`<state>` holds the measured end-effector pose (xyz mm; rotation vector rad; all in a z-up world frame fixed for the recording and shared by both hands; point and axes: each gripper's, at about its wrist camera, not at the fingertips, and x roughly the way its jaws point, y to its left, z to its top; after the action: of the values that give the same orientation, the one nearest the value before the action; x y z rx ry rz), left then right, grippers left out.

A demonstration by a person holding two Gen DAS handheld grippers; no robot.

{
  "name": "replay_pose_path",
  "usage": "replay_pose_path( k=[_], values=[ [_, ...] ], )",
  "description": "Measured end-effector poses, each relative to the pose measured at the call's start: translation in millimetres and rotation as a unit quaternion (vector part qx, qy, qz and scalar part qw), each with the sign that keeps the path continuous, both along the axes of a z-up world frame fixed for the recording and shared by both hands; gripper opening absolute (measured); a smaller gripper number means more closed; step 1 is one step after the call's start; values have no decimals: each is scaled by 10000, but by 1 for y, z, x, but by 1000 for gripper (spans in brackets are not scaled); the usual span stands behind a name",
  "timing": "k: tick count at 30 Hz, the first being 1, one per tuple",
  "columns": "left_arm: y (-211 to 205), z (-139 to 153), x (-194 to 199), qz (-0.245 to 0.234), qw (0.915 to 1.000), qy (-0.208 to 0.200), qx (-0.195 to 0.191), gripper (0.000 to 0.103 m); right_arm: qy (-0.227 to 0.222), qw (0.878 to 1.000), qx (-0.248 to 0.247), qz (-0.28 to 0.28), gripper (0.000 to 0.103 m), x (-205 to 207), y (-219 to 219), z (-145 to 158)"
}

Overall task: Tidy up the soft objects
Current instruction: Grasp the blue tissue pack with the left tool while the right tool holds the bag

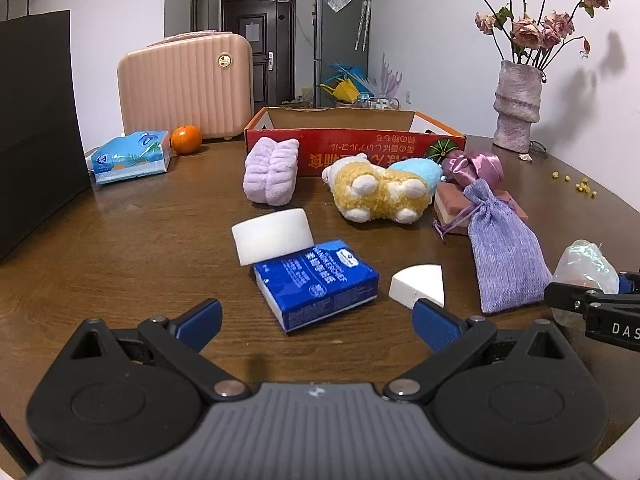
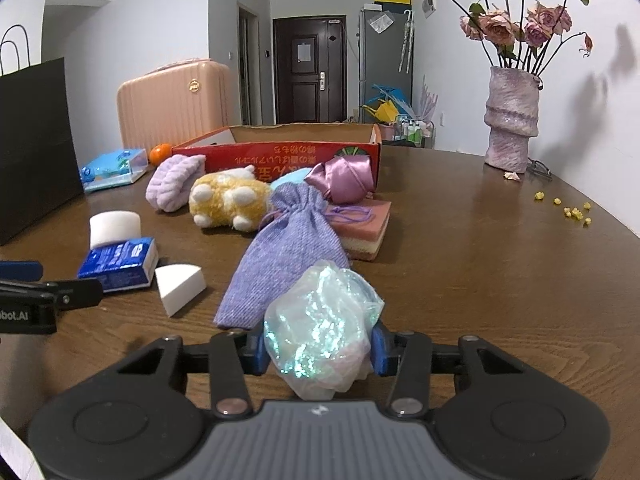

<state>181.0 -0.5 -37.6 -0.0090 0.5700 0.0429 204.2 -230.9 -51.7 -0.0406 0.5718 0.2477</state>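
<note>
Crumpled iridescent translucent bundle [image 2: 320, 320] sits between the blue pads of the right gripper [image 2: 320, 350]; both pads press its sides, jaws narrow, bundle held. Whether it rests on the brown wooden table [image 2: 460, 260] or hangs just above it cannot be told; its underside is hidden by the gripper body. In the left wrist view the same bundle [image 1: 586, 264] is cut off at the frame edge.

Just beyond the bundle: lilac woven drawstring pouch [image 2: 280, 256], its neck lying on a pink-and-cream layered sponge block [image 2: 364, 232]. A shiny mauve satin pouch [image 2: 344, 180] sits behind, against the open red cardboard box [image 2: 280, 156]. Box interior: only the far inner wall shows; floor and contents not visible.

Left gripper [image 1: 316, 320] stands wide, nothing between the pads. Ahead of it: blue tissue packet [image 1: 316, 280], with a white rectangular foam block [image 1: 272, 234] leaning on its far edge, and a white wedge sponge [image 1: 418, 284] close to the right pad. Farther: yellow plush toy [image 1: 376, 194], lilac folded towel [image 1: 272, 176].
</note>
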Motion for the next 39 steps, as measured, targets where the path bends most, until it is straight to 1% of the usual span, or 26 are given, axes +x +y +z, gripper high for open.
replay_pose_path(
  k=[5, 15, 22, 27, 35, 39],
  values=[
    [-2, 2, 11, 61, 10000, 42, 15, 103, -85, 10000, 31, -18, 45, 6, -4, 4],
    [-4, 0, 43, 291, 9993, 251, 9, 103, -203, 9998, 77, -14, 45, 29, -8, 11],
    [-2, -5, 63, 681, 9967, 439, -58, 103, -272, 9996, 77, 57, 45, 47, -8, 15],
    [-1, -8, 71, 898, 9943, 566, -35, 103, -272, 9995, 124, 96, 45, 56, -8, 13],
    [-9, -14, 81, 1004, 9922, 723, 143, 103, -245, 9994, 210, 143, 45, 62, -8, 11],
    [-7, -16, 82, 1071, 9913, 762, 99, 103, -244, 9994, 207, 131, 45, 62, -8, 11]
  ],
)
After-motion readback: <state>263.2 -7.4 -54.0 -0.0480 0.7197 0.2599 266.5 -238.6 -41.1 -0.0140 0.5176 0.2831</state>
